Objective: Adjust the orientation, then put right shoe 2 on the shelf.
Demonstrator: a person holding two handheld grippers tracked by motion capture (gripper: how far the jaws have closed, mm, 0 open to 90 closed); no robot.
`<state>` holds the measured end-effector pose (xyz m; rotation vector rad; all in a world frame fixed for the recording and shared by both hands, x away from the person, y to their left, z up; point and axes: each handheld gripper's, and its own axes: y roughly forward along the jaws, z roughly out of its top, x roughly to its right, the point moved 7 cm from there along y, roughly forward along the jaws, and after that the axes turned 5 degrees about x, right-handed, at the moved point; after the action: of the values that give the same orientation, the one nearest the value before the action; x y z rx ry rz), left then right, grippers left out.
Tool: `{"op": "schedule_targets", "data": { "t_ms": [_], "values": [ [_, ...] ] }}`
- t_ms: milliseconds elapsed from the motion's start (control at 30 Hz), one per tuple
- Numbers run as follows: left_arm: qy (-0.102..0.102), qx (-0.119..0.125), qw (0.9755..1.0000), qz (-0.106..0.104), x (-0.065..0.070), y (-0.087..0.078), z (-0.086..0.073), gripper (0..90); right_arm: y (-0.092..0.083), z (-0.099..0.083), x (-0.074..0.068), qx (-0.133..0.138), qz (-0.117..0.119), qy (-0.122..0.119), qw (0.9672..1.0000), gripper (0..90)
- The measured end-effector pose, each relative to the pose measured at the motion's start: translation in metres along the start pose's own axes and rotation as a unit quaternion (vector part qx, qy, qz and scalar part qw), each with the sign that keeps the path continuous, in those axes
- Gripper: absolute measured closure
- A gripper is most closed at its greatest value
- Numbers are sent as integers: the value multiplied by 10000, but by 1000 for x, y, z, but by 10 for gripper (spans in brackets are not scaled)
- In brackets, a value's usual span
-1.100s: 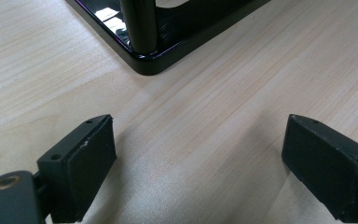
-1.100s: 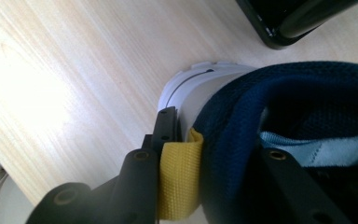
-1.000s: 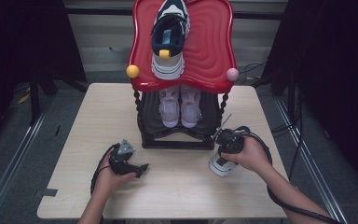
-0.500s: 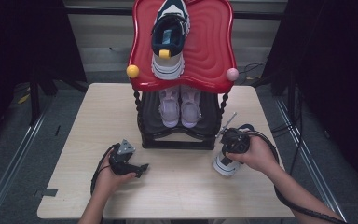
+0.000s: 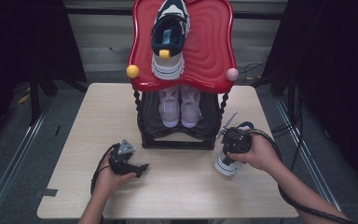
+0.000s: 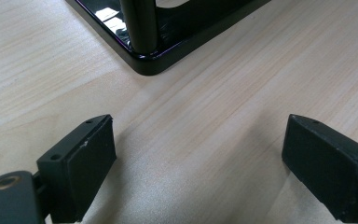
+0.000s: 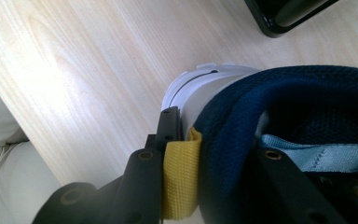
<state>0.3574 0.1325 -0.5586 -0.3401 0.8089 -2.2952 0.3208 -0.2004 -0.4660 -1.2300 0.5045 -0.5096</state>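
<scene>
A navy sneaker with a white sole (image 5: 223, 166) stands heel-up on the table, to the right of the black shoe rack (image 5: 177, 142). My right gripper (image 5: 229, 153) is shut on its heel. In the right gripper view one jaw presses the outside of the heel by the yellow pull tab (image 7: 182, 177), and the other sits inside the navy collar (image 7: 284, 93); my right gripper (image 7: 216, 140) holds it just above the wood. Its matching sneaker (image 5: 168, 37) lies on the rack's red top tray (image 5: 209, 56). My left gripper (image 5: 140, 169) rests on the table left of the rack, open and holding nothing (image 6: 198, 140).
A pair of pale pink shoes (image 5: 180, 106) sits on the rack's lower black shelf. A yellow knob (image 5: 132, 71) and a pink knob (image 5: 232, 74) mark the red tray's front corners. The rack's base corner (image 6: 149, 60) lies just ahead of the left jaws. Cables trail off the table (image 5: 186, 196) to the right.
My right hand has shifted slightly to the right with the sneaker still in its grip. The left hand has stayed put.
</scene>
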Motion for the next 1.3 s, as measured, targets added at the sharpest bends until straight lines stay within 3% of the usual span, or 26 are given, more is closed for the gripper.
{"op": "schedule_targets", "data": {
  "t_ms": [33,100,267,433,467,767,800,867,933,967,1000,1033,1167,1300],
  "values": [
    [-3,0,10000,-1,0,0,0,91,-2,0,1,7,-1,-111,9999,721],
    [-5,2,10000,-1,0,0,0,91,-8,1,-1,5,-6,-59,10000,721],
    [3,6,10000,0,0,0,0,91,-24,4,0,98,-22,-206,9997,721],
    [4,20,10000,12,0,0,0,90,-60,11,-3,165,-131,-390,9990,723],
    [4,20,10000,13,0,0,0,90,-60,11,-3,165,-131,-390,9990,723],
    [2,7,10000,7,0,0,0,90,-142,26,-8,319,-378,-710,9962,728],
    [2,7,10000,7,0,0,0,90,-142,26,-8,319,-378,-710,9962,728],
    [6,4,10000,7,0,0,0,90,-170,34,-12,441,-404,-756,9953,732],
    [5,5,10000,7,0,0,0,90,-178,36,-13,444,-407,-800,9950,733],
    [-1,-15,10000,-4,0,0,0,90,-194,41,-14,445,-471,-919,9937,735],
    [-1,-15,10000,-4,0,0,0,90,-194,41,-14,445,-471,-919,9937,735],
    [0,-13,10000,-5,0,0,0,90,-211,47,-17,451,-515,-990,9927,737],
    [-2,1,10000,2,0,0,0,90,-246,61,-23,378,-802,-1270,9879,741],
    [1,0,10000,3,0,0,0,90,-280,82,-27,405,-1192,-1636,9785,743]
  ]
}}
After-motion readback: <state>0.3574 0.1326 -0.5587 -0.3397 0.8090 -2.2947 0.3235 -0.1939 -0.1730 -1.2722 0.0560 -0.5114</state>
